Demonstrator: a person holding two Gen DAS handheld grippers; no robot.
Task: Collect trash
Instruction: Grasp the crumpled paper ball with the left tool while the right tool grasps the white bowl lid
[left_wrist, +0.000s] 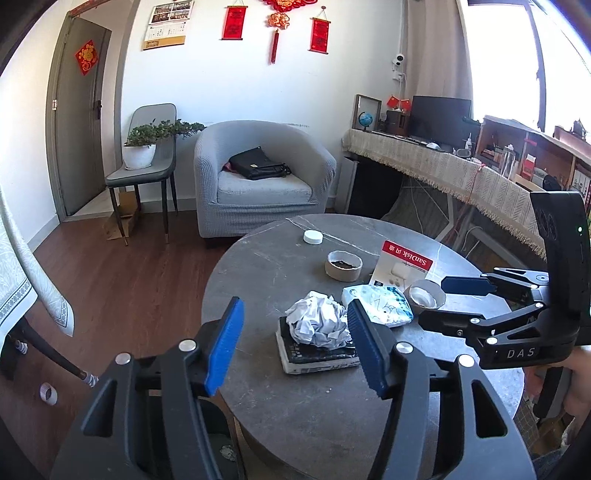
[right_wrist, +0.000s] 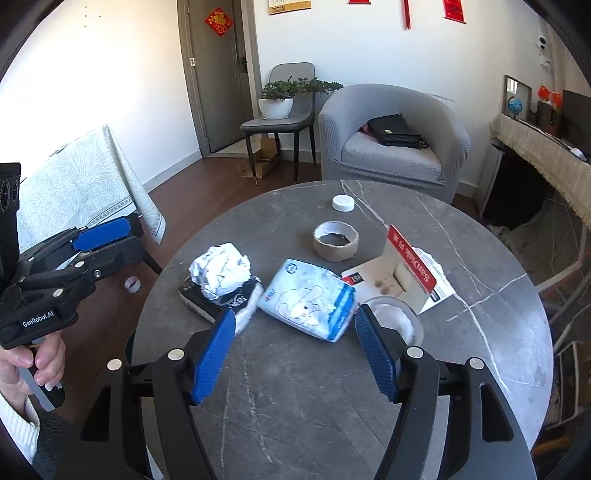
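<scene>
- Left claw (left_wrist: 295, 343) parted wide, nothing between the blue pads, hovering short of the crumpled paper ball (left_wrist: 319, 324).
- Right claw (right_wrist: 295, 354) likewise spread open and empty, poised near the tissue pack (right_wrist: 308, 302) and the small white cup (right_wrist: 395, 318).
- Crumpled paper ball resting atop a dark flat box (left_wrist: 314, 356) on the round grey surface (left_wrist: 258, 266).
- Just beside the ball: tissue pack; beyond it, a SanDisk carton (right_wrist: 410, 277), a cardboard tape ring (right_wrist: 336, 240) and a white lid (right_wrist: 342, 203).
- Farther back, a grey armchair (right_wrist: 391, 136) with a black bag (right_wrist: 397, 131) on its seat.
</scene>
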